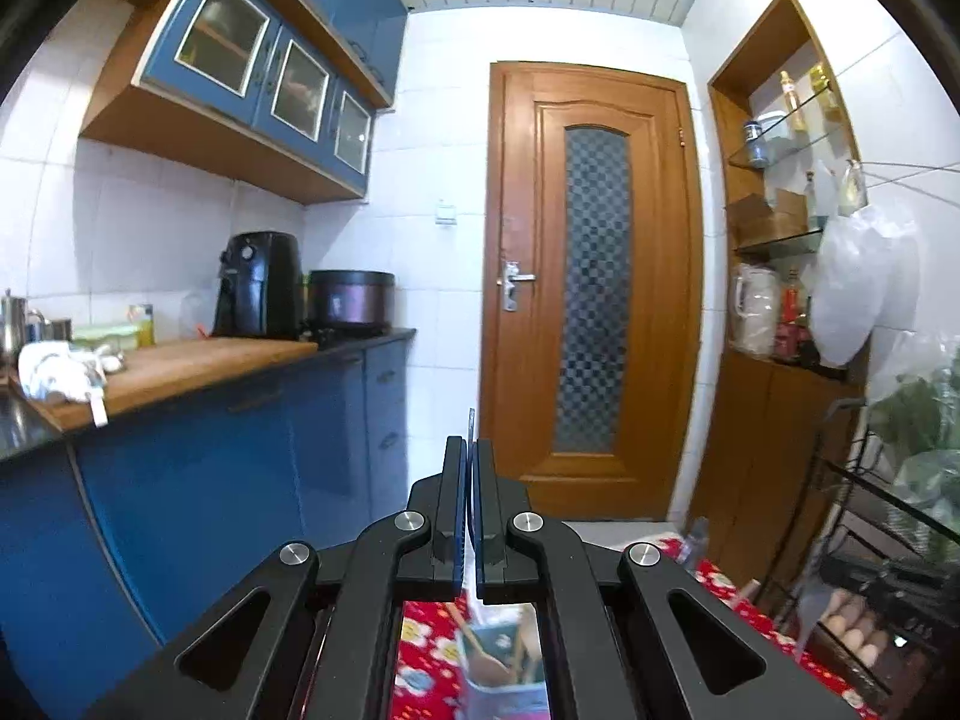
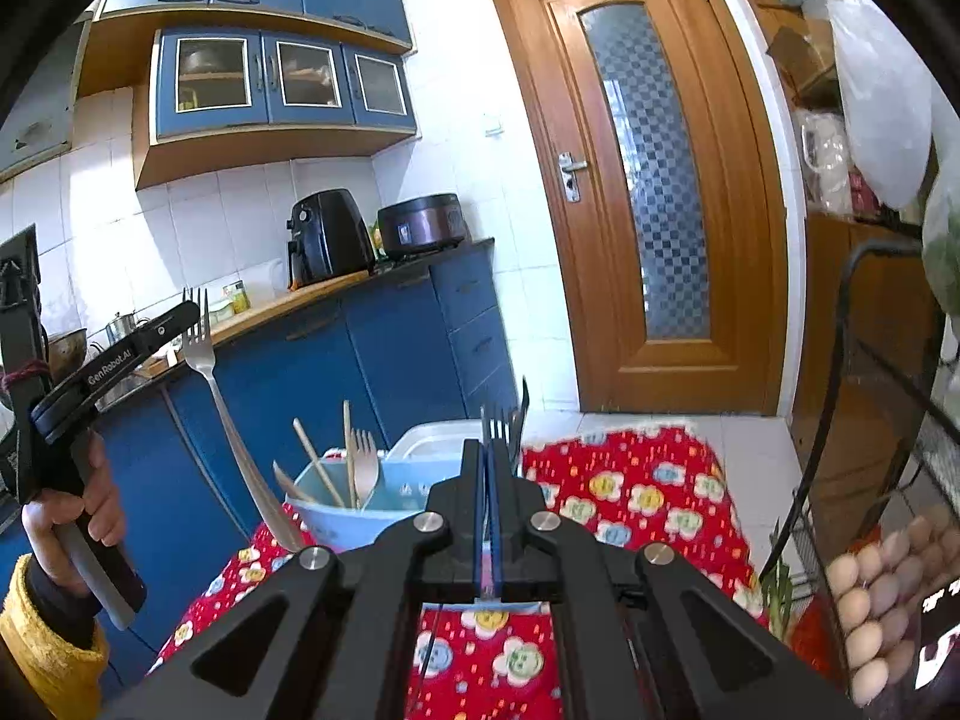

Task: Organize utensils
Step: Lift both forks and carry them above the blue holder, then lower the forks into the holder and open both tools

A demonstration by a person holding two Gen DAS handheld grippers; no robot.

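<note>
Your left tool (image 2: 186,315) is closed on a metal fork (image 2: 219,402): the right wrist view shows it raised at the left, the fork's tines pointing up past the fingertips and its handle slanting down toward the near left corner of the surface (image 2: 648,492), which wears a red flowered cloth. In the left wrist view the same tool (image 1: 471,450) shows its fingers pressed together with only a thin sliver of the fork's edge between them. Your left hand (image 2: 72,516), in a yellow cuff, grips the handle below.

Your right tool (image 2: 492,450) is also closed, clamped on a second fork (image 2: 497,420) whose tines stand up just above the fingertips.

A light blue holder (image 2: 342,516) stands at the left edge of the surface, with wooden chopsticks (image 2: 318,468) and a wooden fork (image 2: 365,462) standing in it. A white tub (image 2: 432,435) sits just behind it, at the far left corner.
</note>
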